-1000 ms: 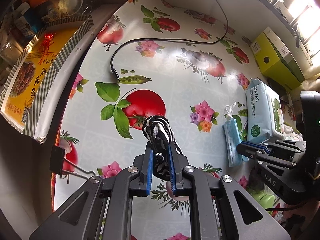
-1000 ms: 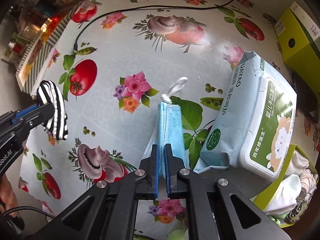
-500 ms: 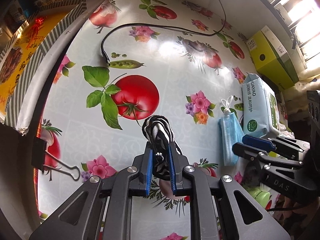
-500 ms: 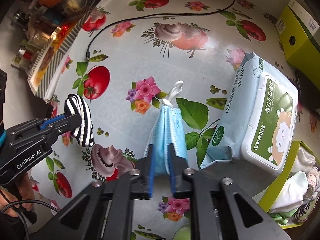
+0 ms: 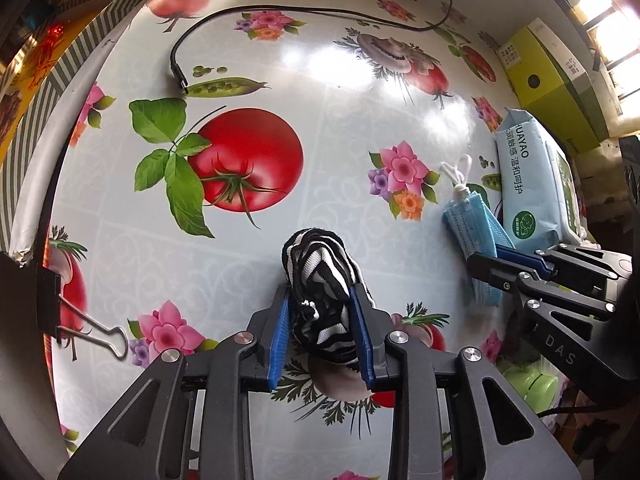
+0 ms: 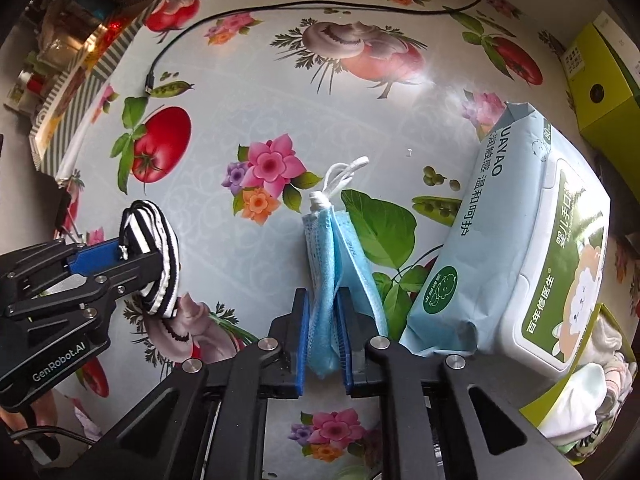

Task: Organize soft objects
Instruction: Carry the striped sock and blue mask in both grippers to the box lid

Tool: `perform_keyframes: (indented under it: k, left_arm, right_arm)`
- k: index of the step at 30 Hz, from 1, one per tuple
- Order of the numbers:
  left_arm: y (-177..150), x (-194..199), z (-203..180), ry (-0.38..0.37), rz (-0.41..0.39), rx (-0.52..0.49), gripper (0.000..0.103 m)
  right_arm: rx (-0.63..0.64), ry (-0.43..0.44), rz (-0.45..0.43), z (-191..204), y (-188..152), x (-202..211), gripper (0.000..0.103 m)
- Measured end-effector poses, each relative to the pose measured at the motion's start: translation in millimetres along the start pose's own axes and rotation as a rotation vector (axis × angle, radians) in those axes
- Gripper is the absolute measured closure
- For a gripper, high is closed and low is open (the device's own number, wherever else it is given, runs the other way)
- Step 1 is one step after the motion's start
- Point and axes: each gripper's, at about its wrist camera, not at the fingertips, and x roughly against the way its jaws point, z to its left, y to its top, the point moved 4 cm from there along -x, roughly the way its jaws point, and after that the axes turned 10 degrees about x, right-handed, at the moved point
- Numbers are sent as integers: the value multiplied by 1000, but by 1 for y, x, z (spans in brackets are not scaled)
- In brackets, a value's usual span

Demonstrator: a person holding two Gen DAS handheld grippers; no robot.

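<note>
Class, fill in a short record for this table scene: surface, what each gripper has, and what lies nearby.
surface: flowered tablecloth
left gripper: jaws opening, striped sock between them
right gripper: shut on blue face mask
beside mask: pack of wet wipes
far side: black cable, yellow-green box

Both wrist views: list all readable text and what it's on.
"GenRobot.AI": left hand-held gripper body.
"DAS": right hand-held gripper body.
"UAYAO", "80" and Chinese characters: wet wipes pack.
"0110" (uncertain): blue face mask.
Too small or blurred: labels on the yellow-green box.
</note>
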Motion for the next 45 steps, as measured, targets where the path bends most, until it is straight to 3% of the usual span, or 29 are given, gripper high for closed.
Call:
perform_keyframes:
  k: [3, 7, 16, 24, 45]
  left_arm:
    - [0, -2, -4, -9, 9, 3, 85]
    - [0, 1, -6, -19, 4, 6, 89]
    - [4, 37, -23, -67, -48, -22, 89]
    - [2, 66, -51, -91, -78, -84, 89]
    - [-34, 108, -157, -118, -113, -325, 89]
  right_arm:
    - [-6, 31, -31, 0, 0, 10, 95]
    - [-30, 73, -68, -4, -4, 24, 95]
    - [-49, 141, -157, -9, -15, 62, 95]
    - [-54, 121, -235, -9, -22, 97, 95]
    - [-192, 101, -396, -57, -115, 173, 94]
